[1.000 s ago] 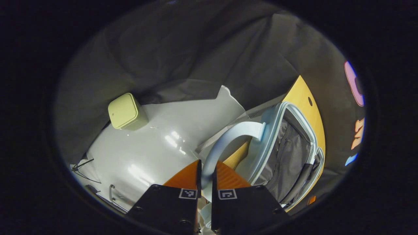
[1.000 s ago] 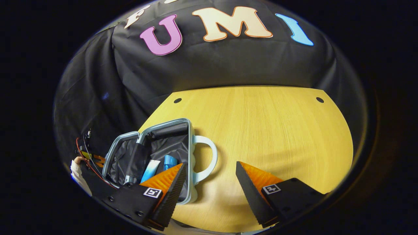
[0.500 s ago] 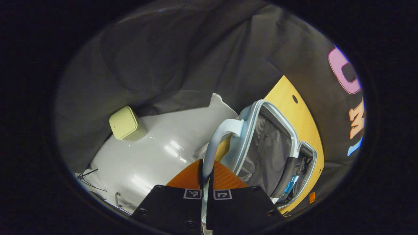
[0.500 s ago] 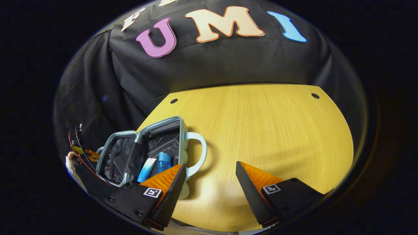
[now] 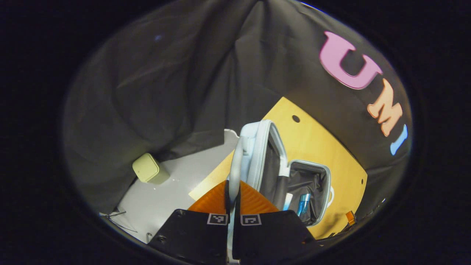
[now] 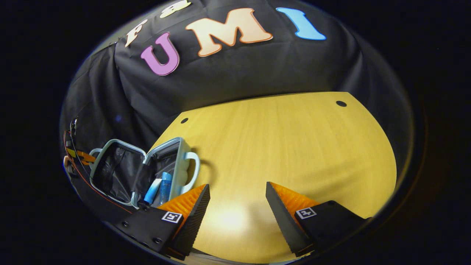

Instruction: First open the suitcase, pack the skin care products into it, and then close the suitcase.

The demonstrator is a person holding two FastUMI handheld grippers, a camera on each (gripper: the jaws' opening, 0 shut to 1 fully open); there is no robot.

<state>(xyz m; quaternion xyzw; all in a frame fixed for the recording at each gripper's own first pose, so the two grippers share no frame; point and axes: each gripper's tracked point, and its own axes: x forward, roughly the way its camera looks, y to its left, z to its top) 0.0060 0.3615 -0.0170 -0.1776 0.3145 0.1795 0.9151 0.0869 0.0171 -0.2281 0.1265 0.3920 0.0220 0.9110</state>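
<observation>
While the left tongs (image 5: 232, 197) squeeze its handle (image 5: 235, 165), the suitcase (image 5: 290, 176) lid has swung up, closing; right tongs (image 6: 237, 200) gape, empty.

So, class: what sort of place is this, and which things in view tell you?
Probably a staged recording booth, not a home: black cloth wall, bare wooden table, and a small suitcase handled by hand-held grippers.

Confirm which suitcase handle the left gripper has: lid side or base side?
Lid side. The left gripper is shut on the lid handle, raised off the table. The base handle lies free on the table beside the half with the products.
</observation>
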